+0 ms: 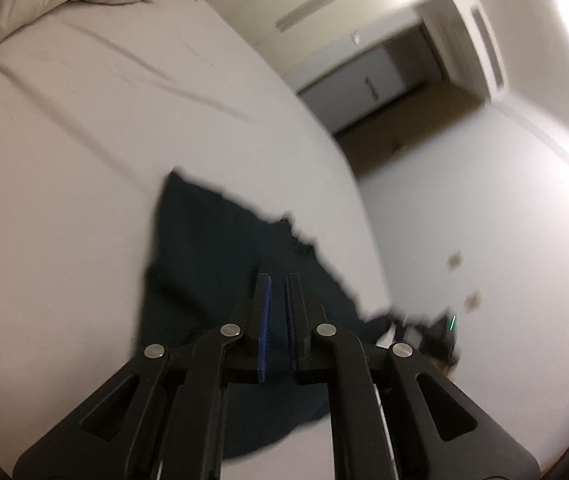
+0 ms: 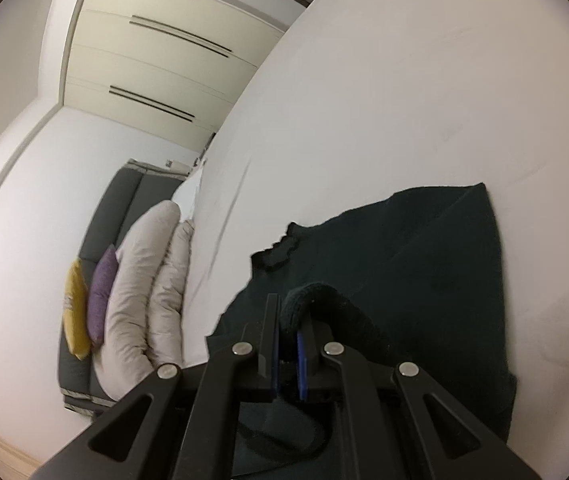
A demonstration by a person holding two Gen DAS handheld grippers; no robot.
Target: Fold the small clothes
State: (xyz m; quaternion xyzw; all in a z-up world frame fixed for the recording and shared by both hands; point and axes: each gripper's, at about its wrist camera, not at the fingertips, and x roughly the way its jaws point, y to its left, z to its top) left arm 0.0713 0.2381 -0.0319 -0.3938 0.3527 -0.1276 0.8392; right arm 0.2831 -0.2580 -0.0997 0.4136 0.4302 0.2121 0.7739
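A dark garment (image 2: 424, 264) is lying on a white bed (image 2: 404, 80), partly doubled over: one diagonal crease is showing across its upper half, and its frilled edge (image 2: 280, 252) is lying toward the pillows (image 2: 140, 280). The fold is looking half made at best; the cloth is spreading unevenly, with more folds and a smoothing likely left to do.

The right tongs (image 2: 286, 320) are gripping a thick rolled hem (image 2: 316, 300) of the garment, the cloth bunching between the blue pads (image 2: 301, 364) and curling over the tip. The jaws are standing nearly together, clenched on that hem.

The left tongs (image 1: 278, 292) are hovering over the garment's near side (image 1: 204, 248), jaws almost closed with a thin slit between the pads (image 1: 264, 340). Nothing is showing in that slit, so they are appearing empty, though whether the tips are brushing the cloth beneath cannot be told. Beyond them, at the bed's edge, the right tongs are showing only as a dark blur (image 1: 424, 332).
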